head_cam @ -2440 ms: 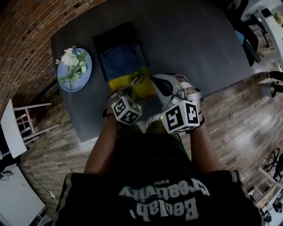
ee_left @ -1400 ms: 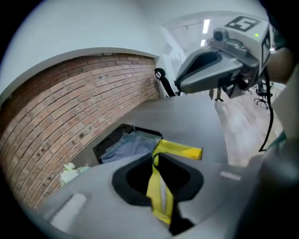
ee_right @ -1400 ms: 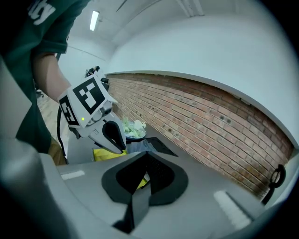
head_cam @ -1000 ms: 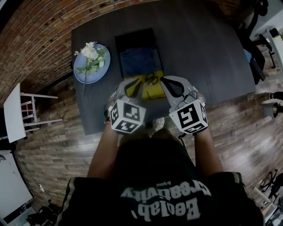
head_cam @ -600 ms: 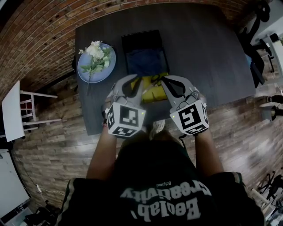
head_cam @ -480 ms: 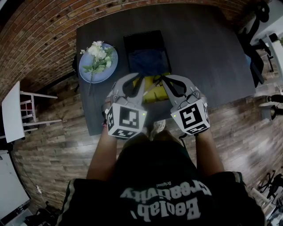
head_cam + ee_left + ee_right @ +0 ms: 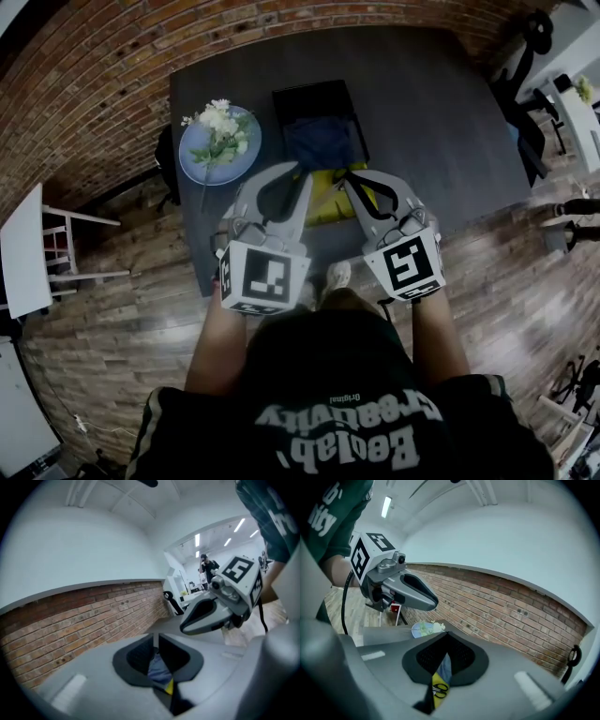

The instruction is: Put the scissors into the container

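Black-handled scissors (image 7: 438,689) lie on a yellow pad (image 7: 325,201) on the dark table, seen through the slit below the right gripper's tips. Just beyond the pad stands the black container (image 7: 317,101) with blue cloth (image 7: 324,142) inside. My left gripper (image 7: 298,174) and right gripper (image 7: 350,178) hover side by side above the pad's near end, tips pointing towards the container. In the left gripper view its jaws (image 7: 156,641) are closed to a thin slit with nothing between them. The right gripper (image 7: 445,636) has its tips together and holds nothing.
A blue plate with white flowers (image 7: 219,141) sits on the table left of the container. The dark table (image 7: 441,112) stretches off to the right. A brick wall runs behind it. White chairs (image 7: 56,248) stand on the wooden floor at the left.
Both grippers have risen towards the head and now look larger. Their tips have drawn closer together over the yellow pad and now cover most of the scissors in the head view.
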Demonstrator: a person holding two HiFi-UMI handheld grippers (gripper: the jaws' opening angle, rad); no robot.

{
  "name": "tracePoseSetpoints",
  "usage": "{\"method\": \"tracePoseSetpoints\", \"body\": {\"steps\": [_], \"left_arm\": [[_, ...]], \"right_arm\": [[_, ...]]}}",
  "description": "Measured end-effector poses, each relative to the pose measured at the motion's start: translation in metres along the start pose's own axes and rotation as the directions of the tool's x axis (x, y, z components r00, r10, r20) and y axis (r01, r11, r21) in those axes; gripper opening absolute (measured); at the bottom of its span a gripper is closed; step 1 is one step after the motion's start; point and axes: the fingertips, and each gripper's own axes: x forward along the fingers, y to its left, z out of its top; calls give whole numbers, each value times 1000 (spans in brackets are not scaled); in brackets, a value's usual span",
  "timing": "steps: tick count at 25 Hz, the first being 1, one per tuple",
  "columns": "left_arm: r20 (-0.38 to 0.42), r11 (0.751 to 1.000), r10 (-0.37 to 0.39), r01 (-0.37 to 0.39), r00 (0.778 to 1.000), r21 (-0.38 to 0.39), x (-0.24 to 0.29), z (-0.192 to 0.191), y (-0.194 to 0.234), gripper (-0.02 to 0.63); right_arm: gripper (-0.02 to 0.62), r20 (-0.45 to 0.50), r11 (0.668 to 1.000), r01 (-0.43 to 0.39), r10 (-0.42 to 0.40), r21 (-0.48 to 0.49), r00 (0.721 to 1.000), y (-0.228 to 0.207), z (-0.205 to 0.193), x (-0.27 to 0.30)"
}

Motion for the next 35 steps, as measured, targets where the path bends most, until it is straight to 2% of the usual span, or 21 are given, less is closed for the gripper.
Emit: {"method": "tracePoseSetpoints", "body": {"steps": [5,7,15,20,28,35], "left_arm": [[74,1000,9,-11,997,24,-30,21,2,34],[104,999,26,-29,994,23,-41,28,4,4],[161,995,78,-86,984,46,-75,35,11,2],[209,995,64,-78,976,57,-90,42,7,2],[219,992,84,-103,972,78,-109,47,8,2],[226,989,94,-117,970,90,-120,52,7,2]], "right_arm": [[6,48,999,39,-38,-23,998,10,35,-16],[6,63,998,53,-52,-30,997,15,46,-24],[6,87,993,106,-101,-52,991,29,66,-42],[6,119,987,145,-137,-68,983,35,79,-48],[6,127,982,148,-134,-113,983,50,92,-51],[6,154,982,147,-129,-114,980,57,105,-56]]}}
